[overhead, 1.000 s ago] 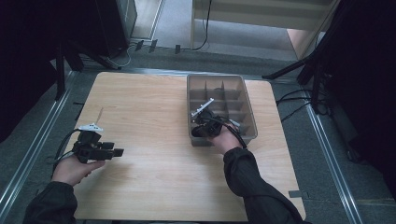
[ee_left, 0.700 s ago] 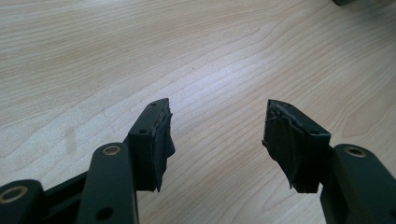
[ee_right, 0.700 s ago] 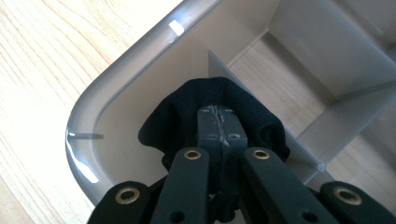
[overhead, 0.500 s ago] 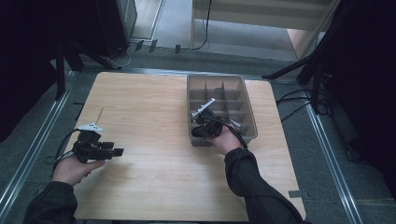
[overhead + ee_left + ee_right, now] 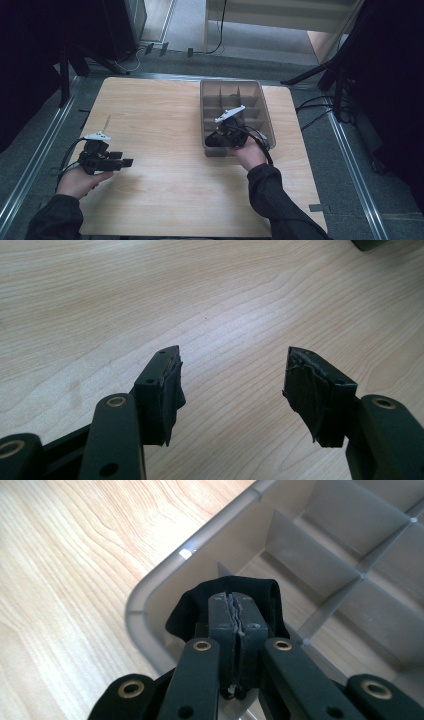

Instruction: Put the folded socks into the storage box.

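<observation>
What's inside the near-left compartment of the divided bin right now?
The right gripper, shut on a black cloth, is over that corner of the grey bin. The cloth and jaws hide the compartment floor beneath.

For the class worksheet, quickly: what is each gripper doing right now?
Left gripper: open, empty, above the table.
Right gripper: shut on a black cloth, over the bin.

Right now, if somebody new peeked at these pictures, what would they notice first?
Probably the right gripper, shut on a black cloth and holding it over the near left corner of the grey divided bin on the right half of the wooden table. Next, the left gripper, open and holding nothing, over bare wood near the table's left edge.
</observation>
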A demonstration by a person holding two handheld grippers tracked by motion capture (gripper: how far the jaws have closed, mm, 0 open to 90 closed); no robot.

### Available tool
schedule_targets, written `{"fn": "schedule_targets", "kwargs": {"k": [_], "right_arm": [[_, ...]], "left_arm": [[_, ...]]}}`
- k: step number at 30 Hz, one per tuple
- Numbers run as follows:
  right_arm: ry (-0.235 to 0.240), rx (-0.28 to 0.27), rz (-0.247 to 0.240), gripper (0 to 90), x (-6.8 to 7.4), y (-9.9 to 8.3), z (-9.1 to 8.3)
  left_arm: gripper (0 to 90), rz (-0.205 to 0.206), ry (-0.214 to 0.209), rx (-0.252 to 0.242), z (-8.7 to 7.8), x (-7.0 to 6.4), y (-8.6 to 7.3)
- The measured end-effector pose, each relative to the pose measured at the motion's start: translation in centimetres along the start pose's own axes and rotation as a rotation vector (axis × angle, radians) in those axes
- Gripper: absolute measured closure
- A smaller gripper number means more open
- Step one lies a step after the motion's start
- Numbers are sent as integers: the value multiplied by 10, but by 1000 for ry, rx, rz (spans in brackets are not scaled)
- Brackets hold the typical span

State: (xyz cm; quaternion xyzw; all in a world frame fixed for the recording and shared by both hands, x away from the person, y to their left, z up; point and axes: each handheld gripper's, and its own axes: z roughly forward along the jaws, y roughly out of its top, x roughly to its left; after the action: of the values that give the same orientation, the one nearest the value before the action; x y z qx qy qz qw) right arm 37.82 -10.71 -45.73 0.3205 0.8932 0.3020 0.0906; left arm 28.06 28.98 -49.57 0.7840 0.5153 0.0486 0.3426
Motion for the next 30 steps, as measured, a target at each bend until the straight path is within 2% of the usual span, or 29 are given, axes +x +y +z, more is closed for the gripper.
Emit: {"fn": "schedule_targets", "kwargs": {"k": [9, 13, 25, 30], "right_arm": [[0, -33, -15, 872, 10, -10, -16], [-1, -45, -28, 864, 17, -14, -23], [23, -87, -7, 857, 37, -41, -35], [41, -96, 4, 849, 39, -47, -37]], "left_arm": [[385, 16, -15, -4, 4, -7, 5], [383, 35, -23, 4, 8, -11, 9], [376, 72, -50, 22, 20, -22, 21], [373, 78, -63, 25, 24, -27, 24]]}}
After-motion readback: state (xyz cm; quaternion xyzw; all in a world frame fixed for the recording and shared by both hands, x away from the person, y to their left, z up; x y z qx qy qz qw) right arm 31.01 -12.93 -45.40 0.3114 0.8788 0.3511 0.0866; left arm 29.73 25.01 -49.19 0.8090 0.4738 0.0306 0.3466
